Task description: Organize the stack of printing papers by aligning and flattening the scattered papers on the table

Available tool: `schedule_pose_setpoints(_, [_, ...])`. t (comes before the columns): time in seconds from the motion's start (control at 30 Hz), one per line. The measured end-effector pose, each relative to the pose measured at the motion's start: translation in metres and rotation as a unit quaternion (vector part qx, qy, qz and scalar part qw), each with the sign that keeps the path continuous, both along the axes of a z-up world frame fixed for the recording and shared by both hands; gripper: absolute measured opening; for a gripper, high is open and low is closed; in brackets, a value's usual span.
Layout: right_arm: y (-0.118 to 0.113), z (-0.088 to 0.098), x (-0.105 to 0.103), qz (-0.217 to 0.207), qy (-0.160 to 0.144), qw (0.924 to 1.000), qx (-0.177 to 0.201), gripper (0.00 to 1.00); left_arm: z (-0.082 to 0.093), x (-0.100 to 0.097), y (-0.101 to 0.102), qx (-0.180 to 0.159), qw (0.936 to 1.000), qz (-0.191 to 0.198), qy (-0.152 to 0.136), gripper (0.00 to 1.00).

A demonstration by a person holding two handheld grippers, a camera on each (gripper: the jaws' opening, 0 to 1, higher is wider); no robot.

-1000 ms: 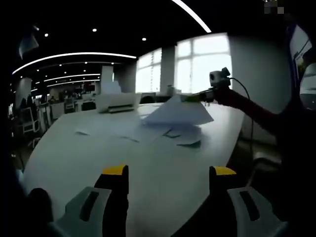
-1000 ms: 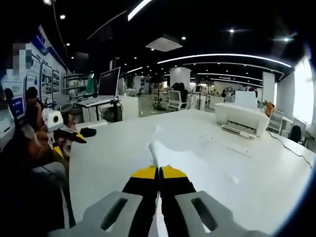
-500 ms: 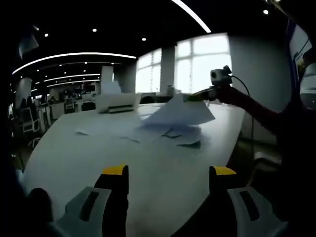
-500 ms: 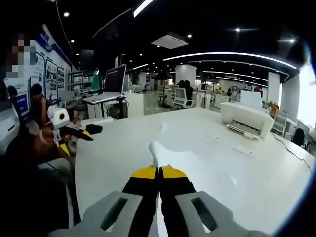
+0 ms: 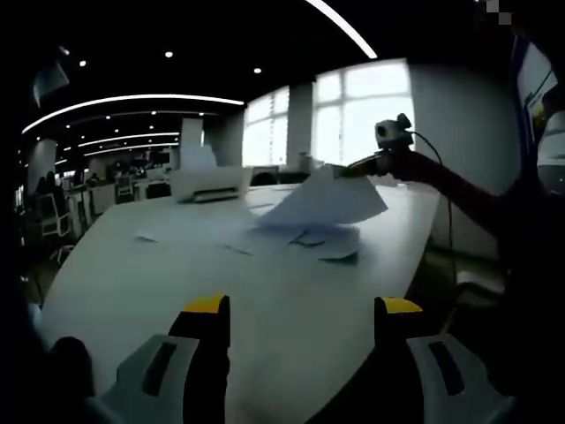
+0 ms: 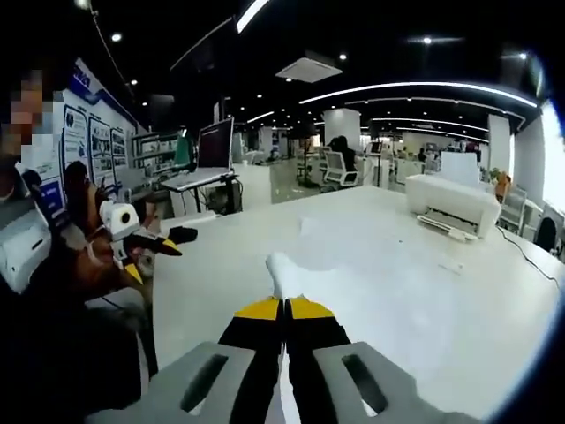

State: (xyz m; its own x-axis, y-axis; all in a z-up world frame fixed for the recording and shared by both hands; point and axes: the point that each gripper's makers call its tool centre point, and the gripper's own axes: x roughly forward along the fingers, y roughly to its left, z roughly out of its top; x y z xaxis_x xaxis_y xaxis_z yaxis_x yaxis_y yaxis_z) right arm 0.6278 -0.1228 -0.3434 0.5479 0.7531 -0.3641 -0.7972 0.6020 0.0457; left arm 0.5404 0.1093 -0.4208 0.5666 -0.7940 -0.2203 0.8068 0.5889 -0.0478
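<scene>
Left gripper view: the left gripper [image 5: 302, 309] hovers with fingers released over a white surface [image 5: 159, 283], while the right gripper [image 5: 364, 166], fingers clenched on a raised sheet of printing paper [image 5: 322, 201], lifts it above the scattered papers [image 5: 265, 237] lying well ahead near a printer [image 5: 210, 183]. To do this well, lower the sheet squarely onto the pile, corners matched, then press flat. Compared with a second ago, the sheet is held slightly higher and tilted more.
</scene>
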Motion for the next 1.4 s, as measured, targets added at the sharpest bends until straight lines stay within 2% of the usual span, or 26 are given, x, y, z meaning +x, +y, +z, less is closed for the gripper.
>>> schedule_pose_setpoints(0.7, [-0.006,0.035,-0.009,0.008,-0.014,0.9995,-0.028,0.0,0.004,-0.003,-0.005,-0.005,1.0,-0.007,-0.004,0.69])
schedule_pose_setpoints(1.4, [-0.014,0.073,-0.02,0.014,-0.027,0.999,-0.033,0.0,0.009,-0.005,-0.007,-0.008,0.9999,-0.01,-0.01,0.69])
